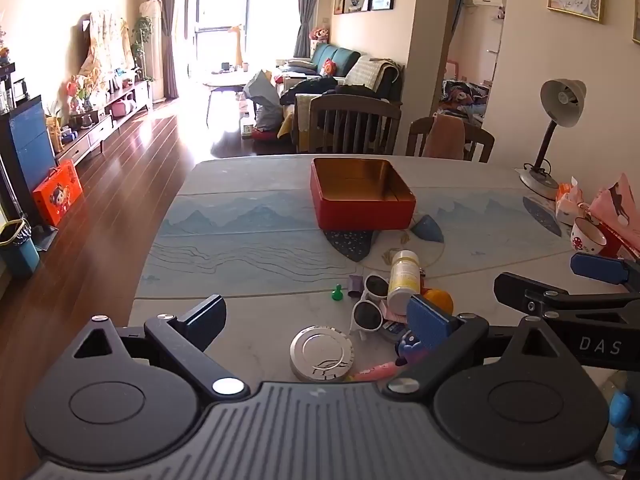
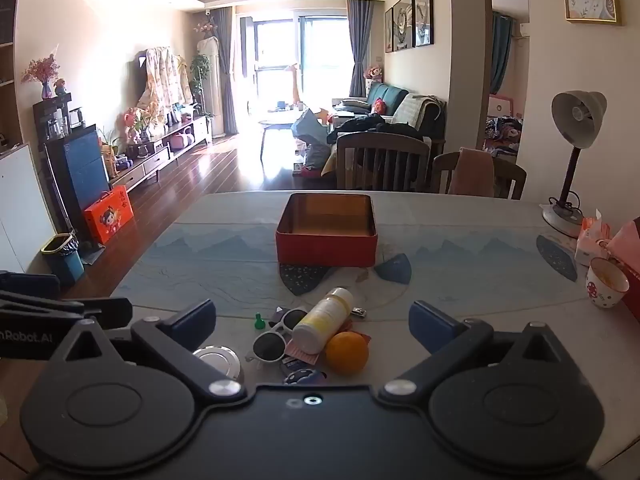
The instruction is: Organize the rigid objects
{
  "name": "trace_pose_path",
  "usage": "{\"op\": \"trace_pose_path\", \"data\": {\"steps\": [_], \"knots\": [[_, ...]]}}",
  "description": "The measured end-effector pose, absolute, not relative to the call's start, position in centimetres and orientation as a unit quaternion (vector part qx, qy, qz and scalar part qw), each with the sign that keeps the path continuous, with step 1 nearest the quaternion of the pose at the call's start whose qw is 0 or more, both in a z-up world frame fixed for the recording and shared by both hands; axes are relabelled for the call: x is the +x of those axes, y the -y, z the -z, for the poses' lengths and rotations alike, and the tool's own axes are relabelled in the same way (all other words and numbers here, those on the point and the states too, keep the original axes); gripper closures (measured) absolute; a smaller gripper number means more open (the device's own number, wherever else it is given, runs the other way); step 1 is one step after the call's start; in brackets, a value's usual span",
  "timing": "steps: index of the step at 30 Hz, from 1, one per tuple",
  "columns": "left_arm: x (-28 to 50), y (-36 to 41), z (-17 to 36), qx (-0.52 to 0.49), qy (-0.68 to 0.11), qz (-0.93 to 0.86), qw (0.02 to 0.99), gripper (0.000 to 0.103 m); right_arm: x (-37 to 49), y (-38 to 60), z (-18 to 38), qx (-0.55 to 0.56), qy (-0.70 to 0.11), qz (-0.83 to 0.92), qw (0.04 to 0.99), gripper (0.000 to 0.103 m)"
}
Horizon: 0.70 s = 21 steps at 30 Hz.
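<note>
An open red tin box (image 1: pixel 362 199) (image 2: pixel 327 236) with a gold inside stands mid-table. Nearer me lies a heap: a white and yellow bottle (image 1: pixel 404 282) (image 2: pixel 323 319) on its side, white sunglasses (image 1: pixel 370 306) (image 2: pixel 276 336), an orange (image 2: pixel 346 352) (image 1: pixel 440 298), a round silver tin (image 1: pixel 322 353) (image 2: pixel 218 358), a small green pawn (image 1: pixel 337 292) (image 2: pixel 259 320) and a blue toy (image 2: pixel 304 377). My left gripper (image 1: pixel 320 320) is open and empty above the silver tin. My right gripper (image 2: pixel 314 322) is open and empty above the bottle and orange; it also shows in the left wrist view (image 1: pixel 536 286).
A desk lamp (image 1: pixel 554 128) (image 2: pixel 572 160), a mug (image 1: pixel 587 236) (image 2: pixel 606 282) and pink packets (image 1: pixel 616 204) stand at the table's right side. Two wooden chairs (image 2: pixel 382 160) stand behind the far edge. The table's left edge drops to the wooden floor (image 1: pixel 100 220).
</note>
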State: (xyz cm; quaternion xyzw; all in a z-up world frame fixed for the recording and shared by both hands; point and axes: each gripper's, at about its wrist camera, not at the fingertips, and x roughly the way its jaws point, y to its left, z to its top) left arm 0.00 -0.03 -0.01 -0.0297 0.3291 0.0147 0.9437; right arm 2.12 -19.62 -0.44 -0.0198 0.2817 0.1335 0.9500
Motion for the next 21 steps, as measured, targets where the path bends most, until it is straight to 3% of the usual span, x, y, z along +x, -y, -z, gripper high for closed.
{"op": "trace_pose_path", "data": {"steps": [21], "knots": [[-0.1,-1.8,-0.1,-0.069,-0.331,-0.012,0.941,0.006,1.9,19.1,0.3,-0.014,-0.290,-0.127,0.948,0.001]]}}
